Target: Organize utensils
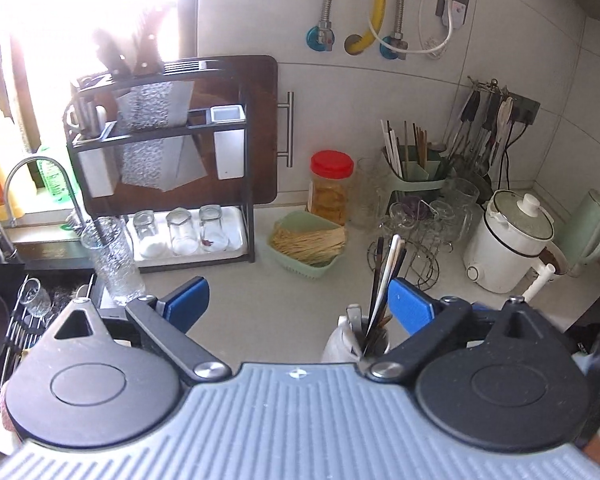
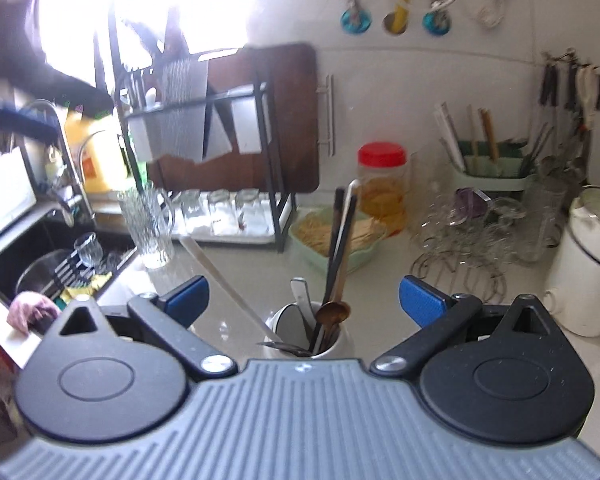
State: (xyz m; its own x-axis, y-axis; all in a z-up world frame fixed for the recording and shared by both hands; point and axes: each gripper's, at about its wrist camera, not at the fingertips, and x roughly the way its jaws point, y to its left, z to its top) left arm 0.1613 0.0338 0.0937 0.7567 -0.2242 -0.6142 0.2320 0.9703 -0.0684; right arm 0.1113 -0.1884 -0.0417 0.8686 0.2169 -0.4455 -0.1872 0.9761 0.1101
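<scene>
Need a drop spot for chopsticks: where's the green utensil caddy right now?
The green utensil caddy sits at the back right of the counter in the left wrist view, right of the red-lidded jar, below the hanging utensils.

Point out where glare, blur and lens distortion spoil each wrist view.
Left wrist view: window glare washes out the upper left; fisheye bends the wall tile lines; otherwise sharp. Right wrist view: same window glare, and motion blur softens the glass rack and cutting board.

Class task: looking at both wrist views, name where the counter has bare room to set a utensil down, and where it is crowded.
Bare counter lies between the tall glass, the green basket and the white utensil cup. The right side is crowded: wire stand, glassware and white cooker.
</scene>
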